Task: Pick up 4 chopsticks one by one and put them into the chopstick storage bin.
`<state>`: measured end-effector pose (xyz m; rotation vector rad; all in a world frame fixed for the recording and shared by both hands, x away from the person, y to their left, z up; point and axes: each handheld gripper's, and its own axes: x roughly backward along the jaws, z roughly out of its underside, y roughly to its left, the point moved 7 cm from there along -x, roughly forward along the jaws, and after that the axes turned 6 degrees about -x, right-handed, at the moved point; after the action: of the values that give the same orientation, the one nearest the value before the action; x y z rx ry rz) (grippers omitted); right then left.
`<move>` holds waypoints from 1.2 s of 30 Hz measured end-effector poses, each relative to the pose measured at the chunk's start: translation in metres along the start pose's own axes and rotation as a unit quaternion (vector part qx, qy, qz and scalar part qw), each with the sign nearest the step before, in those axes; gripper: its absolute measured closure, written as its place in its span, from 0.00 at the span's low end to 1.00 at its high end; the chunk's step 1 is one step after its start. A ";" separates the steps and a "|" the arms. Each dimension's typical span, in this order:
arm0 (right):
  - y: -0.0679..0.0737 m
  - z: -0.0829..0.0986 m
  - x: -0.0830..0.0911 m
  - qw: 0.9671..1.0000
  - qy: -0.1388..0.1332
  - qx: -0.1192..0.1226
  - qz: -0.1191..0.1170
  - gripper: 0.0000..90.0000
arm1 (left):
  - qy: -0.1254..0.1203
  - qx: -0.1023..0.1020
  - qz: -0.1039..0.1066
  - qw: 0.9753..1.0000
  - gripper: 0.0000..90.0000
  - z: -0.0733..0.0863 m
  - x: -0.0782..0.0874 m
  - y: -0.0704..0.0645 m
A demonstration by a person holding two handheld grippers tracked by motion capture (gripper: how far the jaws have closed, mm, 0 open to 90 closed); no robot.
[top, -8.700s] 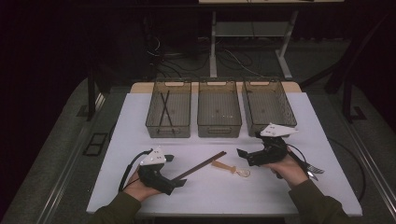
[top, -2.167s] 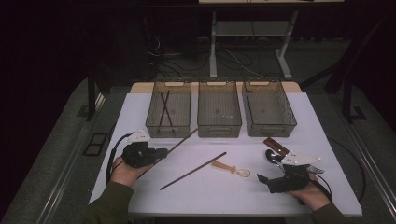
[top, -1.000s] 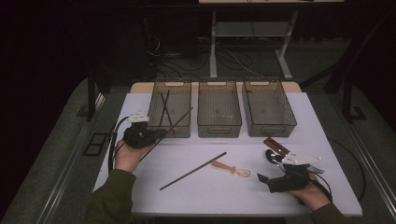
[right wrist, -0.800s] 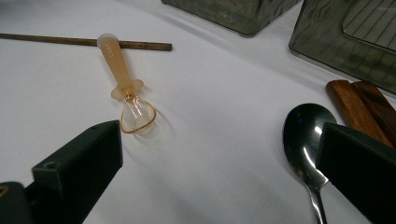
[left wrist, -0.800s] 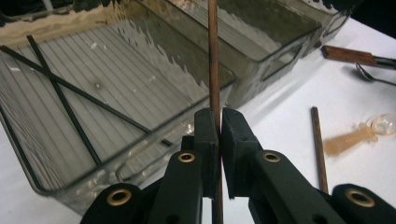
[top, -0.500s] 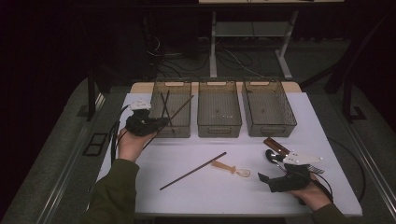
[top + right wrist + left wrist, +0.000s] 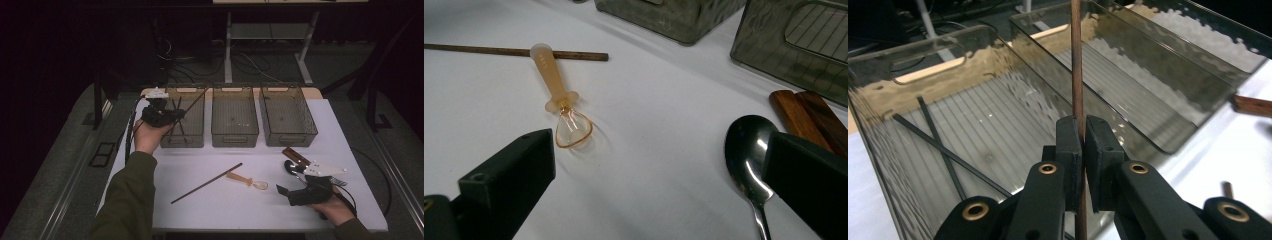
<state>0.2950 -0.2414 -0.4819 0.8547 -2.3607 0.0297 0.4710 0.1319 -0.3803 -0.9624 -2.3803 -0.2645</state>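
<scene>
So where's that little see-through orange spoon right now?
In the high view the orange spoon lies on the white table, right of centre, between the loose brown chopstick and the right hand-held gripper, touching neither.

Lab — dark room, cables, white table.

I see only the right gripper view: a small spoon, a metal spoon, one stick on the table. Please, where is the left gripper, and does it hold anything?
Observer: The left gripper is shut on a brown chopstick, held over the left bin.
Operator: Does something already lie in that bin?
Observer: Yes, two dark chopsticks lie crossed on its floor.
Operator: How many bins are there in all?
Observer: Three in a row: that one, a middle bin and a right bin.
</scene>
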 end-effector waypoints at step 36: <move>0.002 -0.001 0.001 1.000 -0.004 -0.001 -0.009 0.01 | 0.064 0.065 -0.082 0.992 0.92 0.018 -0.059 0.058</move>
<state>0.2936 -0.2403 -0.4802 0.8760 -2.3600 0.0166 0.5386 0.1463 -0.4301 -0.6714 -2.3300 -0.2234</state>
